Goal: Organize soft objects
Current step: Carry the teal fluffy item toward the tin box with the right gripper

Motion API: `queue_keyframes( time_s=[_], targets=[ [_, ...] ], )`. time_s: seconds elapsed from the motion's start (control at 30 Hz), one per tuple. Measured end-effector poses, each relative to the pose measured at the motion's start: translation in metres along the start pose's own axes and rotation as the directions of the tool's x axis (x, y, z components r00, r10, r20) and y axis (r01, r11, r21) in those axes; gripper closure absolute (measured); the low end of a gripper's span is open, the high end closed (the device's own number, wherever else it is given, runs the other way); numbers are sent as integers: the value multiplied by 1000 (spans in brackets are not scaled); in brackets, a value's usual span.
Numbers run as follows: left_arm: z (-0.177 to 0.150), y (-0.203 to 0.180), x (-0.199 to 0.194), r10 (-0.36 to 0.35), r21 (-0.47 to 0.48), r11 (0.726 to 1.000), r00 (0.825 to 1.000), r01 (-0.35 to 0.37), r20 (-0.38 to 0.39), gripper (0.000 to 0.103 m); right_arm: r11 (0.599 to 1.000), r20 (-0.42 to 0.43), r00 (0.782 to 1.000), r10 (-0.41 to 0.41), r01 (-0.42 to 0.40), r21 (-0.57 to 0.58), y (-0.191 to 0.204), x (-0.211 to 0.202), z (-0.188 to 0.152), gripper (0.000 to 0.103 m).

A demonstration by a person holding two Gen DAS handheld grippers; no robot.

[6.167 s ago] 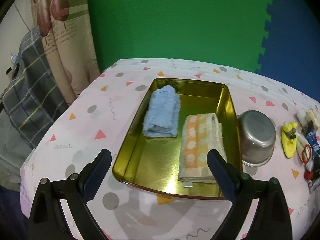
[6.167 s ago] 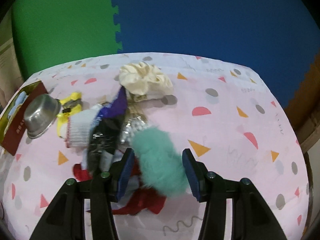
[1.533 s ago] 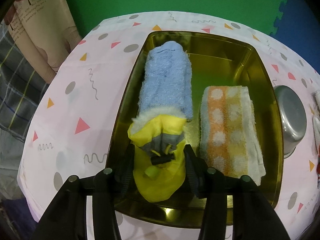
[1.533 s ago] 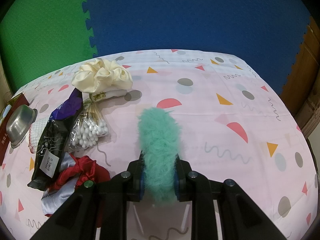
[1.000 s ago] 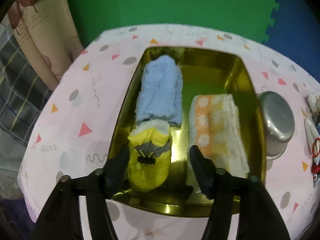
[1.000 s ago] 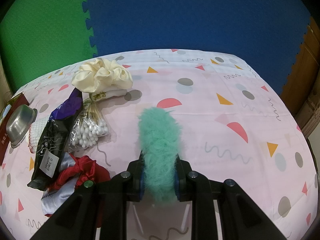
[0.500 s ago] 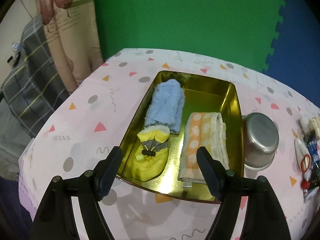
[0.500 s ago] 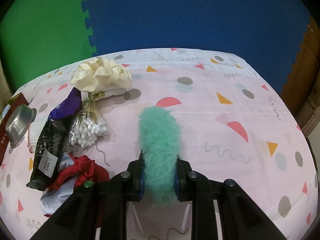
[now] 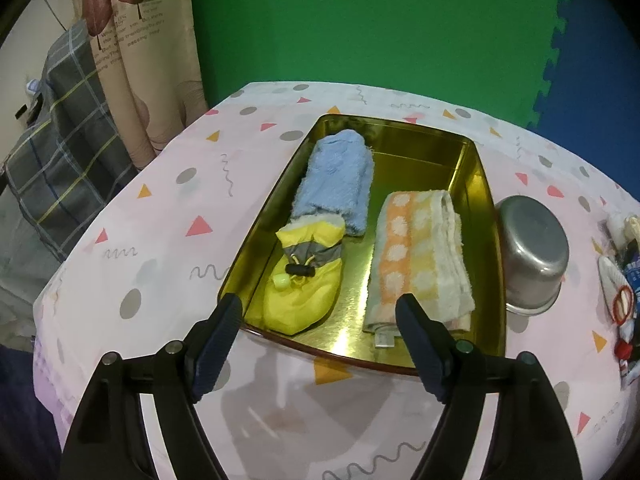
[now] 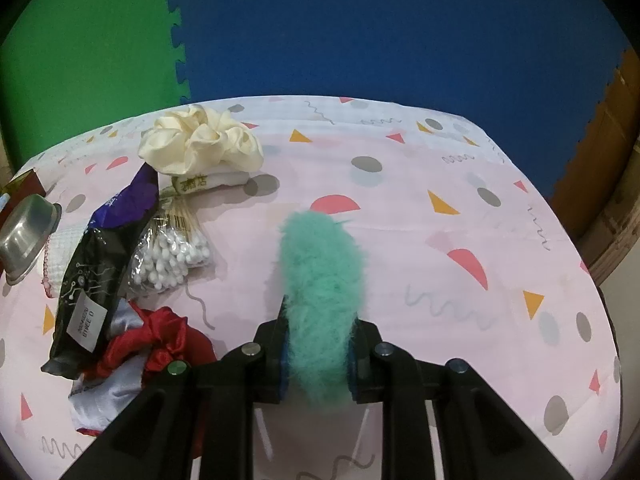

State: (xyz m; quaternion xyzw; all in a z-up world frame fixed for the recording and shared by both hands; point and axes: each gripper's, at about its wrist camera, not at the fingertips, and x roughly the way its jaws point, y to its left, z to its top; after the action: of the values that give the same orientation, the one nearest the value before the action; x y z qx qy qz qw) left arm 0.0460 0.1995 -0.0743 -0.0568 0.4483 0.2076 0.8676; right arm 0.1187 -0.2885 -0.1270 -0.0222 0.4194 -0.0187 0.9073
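While three soft pieces lie lengthwise in the gold metal tray (image 9: 476,184), the opening left hand-held gripper (image 9: 318,344) is empty; the right hand-held gripper (image 10: 318,346) squeezes one teal furry scrunchie (image 10: 322,268) edge-on.

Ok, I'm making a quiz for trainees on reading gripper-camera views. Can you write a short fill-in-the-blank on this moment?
1. The yellow pouch lies inside the ____ tray.
2. The right gripper is shut on a fluffy ____ object.
3. The metal bowl stands ____ the tray, on the tablecloth.
4. The orange patterned towel lies beside a ____ towel.

Missing words: gold; green; outside; blue
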Motion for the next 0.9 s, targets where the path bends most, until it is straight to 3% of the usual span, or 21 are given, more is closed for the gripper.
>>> queue_keyframes(
  time_s=[0.4,0.63,0.77,0.9],
  targets=[
    [2,6,-1,-6,-19,1000,999,7,33,20,1000,1,1000,10,-10,23,-1,-6,3,86],
    [2,7,-1,-11,-23,1000,1000,12,24,18,999,48,998,40,-41,21,9,-33,17,86],
    [3,10,-2,-8,-54,999,1000,9,23,18,997,82,993,79,-80,1,26,-51,28,86],
    [3,15,-3,-9,-88,996,1000,11,23,18,983,95,979,182,-182,-8,53,-65,40,86]
  ],
)
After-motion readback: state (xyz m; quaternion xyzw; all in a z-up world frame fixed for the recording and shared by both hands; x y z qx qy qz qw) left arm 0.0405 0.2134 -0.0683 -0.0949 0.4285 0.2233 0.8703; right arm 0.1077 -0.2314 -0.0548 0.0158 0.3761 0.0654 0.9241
